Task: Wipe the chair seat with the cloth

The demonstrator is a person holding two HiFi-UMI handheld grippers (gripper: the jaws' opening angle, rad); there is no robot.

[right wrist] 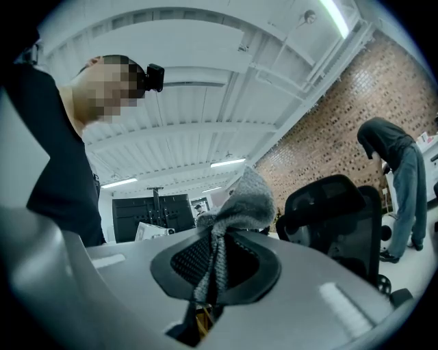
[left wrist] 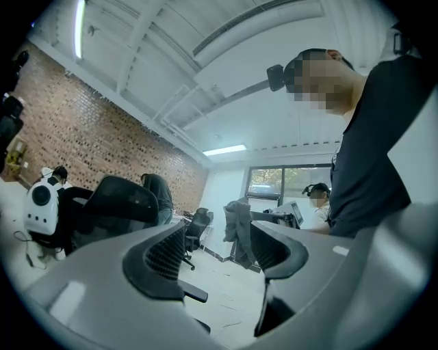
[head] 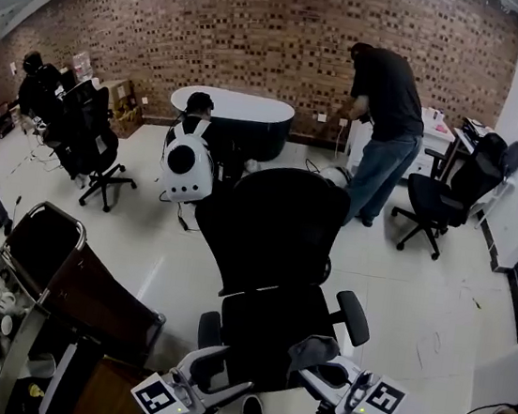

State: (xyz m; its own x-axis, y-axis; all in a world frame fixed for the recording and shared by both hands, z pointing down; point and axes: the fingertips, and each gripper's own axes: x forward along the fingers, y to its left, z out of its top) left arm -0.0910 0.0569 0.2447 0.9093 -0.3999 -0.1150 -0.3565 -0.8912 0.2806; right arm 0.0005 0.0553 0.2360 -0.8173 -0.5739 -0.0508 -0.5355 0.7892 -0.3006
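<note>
Closest in, left gripper (head: 218, 376) hangs with jaws spread, empty. To its right is the seat (head: 262, 330), then the right gripper (head: 318, 370), pinching the cloth (head: 311, 348) at the seat's edge. A hard wipe might roll the unsteadied chair or tug the cloth free.

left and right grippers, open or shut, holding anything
left gripper: open, empty
right gripper: shut on the cloth
</note>
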